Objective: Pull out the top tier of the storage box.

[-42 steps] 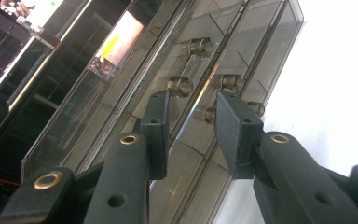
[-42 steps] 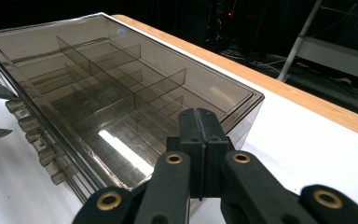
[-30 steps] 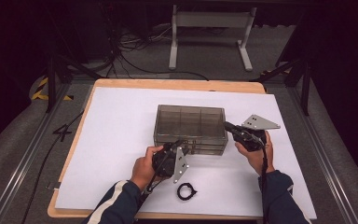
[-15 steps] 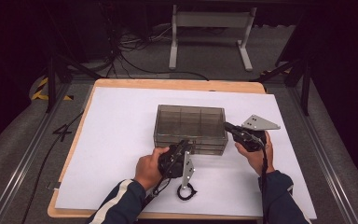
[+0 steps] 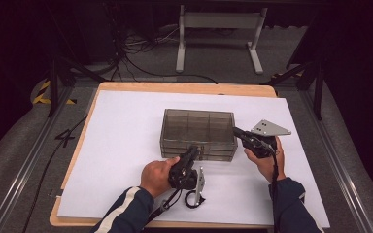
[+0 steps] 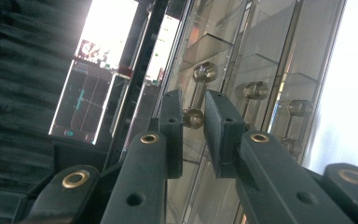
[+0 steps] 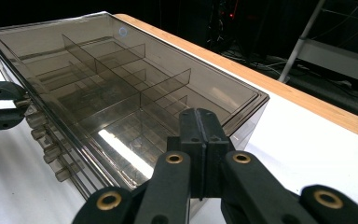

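Observation:
A smoky see-through drawer box (image 5: 198, 128) with inner dividers stands mid-table on the white sheet. My left gripper (image 5: 193, 151) is at its front face. In the left gripper view its jaws (image 6: 193, 95) are nearly together, with a small round drawer knob (image 6: 193, 118) filling the gap between them. My right gripper (image 5: 236, 132) is shut and empty, its tip against the box's right end. In the right gripper view the closed jaws (image 7: 199, 114) rest at the top edge of the box (image 7: 121, 84), and the left gripper (image 7: 4, 105) shows at the far left by the knobs.
More knobs (image 6: 256, 89) line the box front. A small black loop (image 5: 193, 199) lies on the sheet behind the left hand. The wooden table edge (image 5: 175, 87) runs along the far side, with a metal stand (image 5: 218, 29) on the floor beyond.
My left gripper has moved right and forward, from the box's front left corner to a knob near the front middle. The right gripper and the box have stayed put.

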The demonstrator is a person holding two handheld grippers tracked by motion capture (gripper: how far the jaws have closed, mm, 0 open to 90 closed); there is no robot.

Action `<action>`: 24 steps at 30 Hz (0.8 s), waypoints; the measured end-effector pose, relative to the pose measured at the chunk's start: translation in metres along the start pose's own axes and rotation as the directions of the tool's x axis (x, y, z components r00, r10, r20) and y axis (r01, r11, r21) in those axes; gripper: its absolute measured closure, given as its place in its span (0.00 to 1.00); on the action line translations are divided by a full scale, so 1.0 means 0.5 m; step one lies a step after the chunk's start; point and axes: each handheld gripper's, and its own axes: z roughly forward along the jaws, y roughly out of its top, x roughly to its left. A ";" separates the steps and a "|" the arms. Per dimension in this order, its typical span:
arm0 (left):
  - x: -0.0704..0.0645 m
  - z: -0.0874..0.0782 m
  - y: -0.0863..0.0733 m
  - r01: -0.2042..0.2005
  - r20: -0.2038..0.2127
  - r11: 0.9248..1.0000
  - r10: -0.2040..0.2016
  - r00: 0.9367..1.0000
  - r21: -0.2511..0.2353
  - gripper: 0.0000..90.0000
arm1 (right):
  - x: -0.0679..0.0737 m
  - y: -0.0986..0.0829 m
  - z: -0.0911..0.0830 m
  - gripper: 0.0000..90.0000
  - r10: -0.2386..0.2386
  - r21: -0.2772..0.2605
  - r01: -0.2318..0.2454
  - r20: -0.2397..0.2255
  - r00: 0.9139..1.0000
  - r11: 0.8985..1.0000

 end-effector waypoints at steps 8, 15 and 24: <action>0.000 -0.001 -0.004 0.031 0.006 0.999 -0.031 1.000 -0.008 0.88 | -0.001 -0.001 0.000 1.00 0.002 -0.001 -0.002 -0.004 1.000 1.000; 0.000 -0.003 -0.005 0.049 0.009 0.999 -0.049 0.999 -0.004 0.88 | -0.001 -0.001 -0.001 1.00 0.006 -0.001 -0.006 -0.006 1.000 1.000; 0.008 -0.015 -0.006 0.045 0.026 0.999 -0.045 0.999 -0.002 1.00 | -0.002 -0.002 -0.002 1.00 0.007 -0.001 -0.007 -0.010 1.000 1.000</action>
